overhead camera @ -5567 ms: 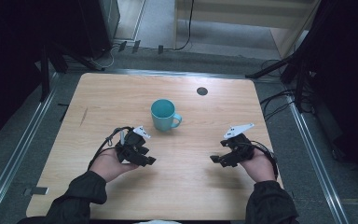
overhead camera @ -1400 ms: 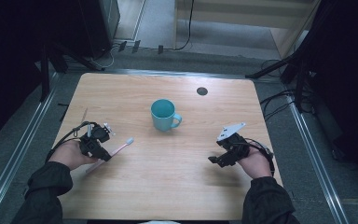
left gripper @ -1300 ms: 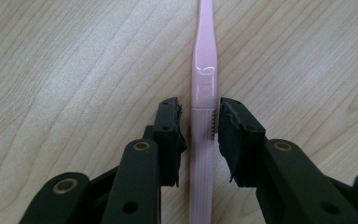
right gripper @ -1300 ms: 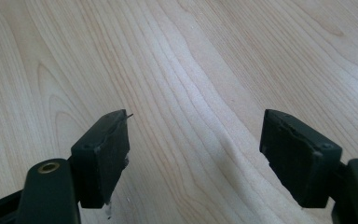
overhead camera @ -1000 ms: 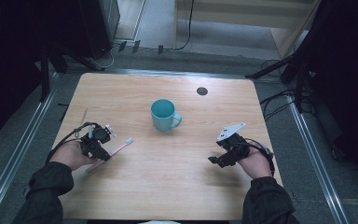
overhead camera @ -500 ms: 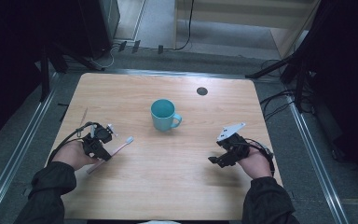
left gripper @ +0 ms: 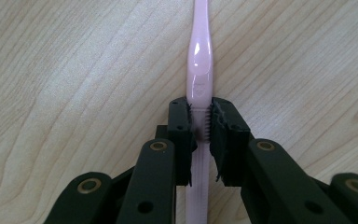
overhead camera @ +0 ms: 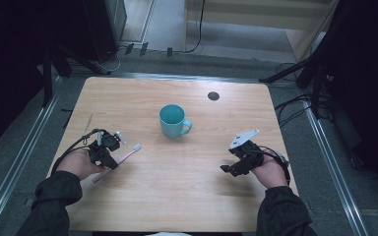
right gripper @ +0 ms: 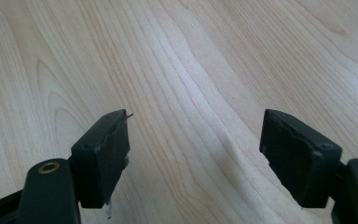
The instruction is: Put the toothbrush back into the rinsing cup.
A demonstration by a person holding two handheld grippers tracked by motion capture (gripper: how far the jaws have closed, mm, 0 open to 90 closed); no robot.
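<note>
A pink toothbrush (overhead camera: pixel 124 157) lies near the table's left edge, its bristled head pointing toward the middle. My left gripper (overhead camera: pixel 109 160) is shut on its handle; in the left gripper view the toothbrush (left gripper: pixel 199 70) runs straight up from between the black jaws of that left gripper (left gripper: pixel 200 130). A teal mug (overhead camera: pixel 173 121) stands upright at the table's centre, handle to the right. Over on the right side my right gripper (overhead camera: pixel 229 169) rests low over the wood. The right gripper view has the right gripper (right gripper: pixel 193 149) open, bare wood between its jaws.
The wooden table (overhead camera: pixel 177 196) has a dark round hole (overhead camera: pixel 213 96) at the back right. Metal rails run along both sides. Cables and black stands lie on the floor beyond the far edge.
Several seconds ago my left gripper was nearer the mug with no toothbrush in view. Over the last second it holds still on the toothbrush. The right gripper has stayed where it was.
</note>
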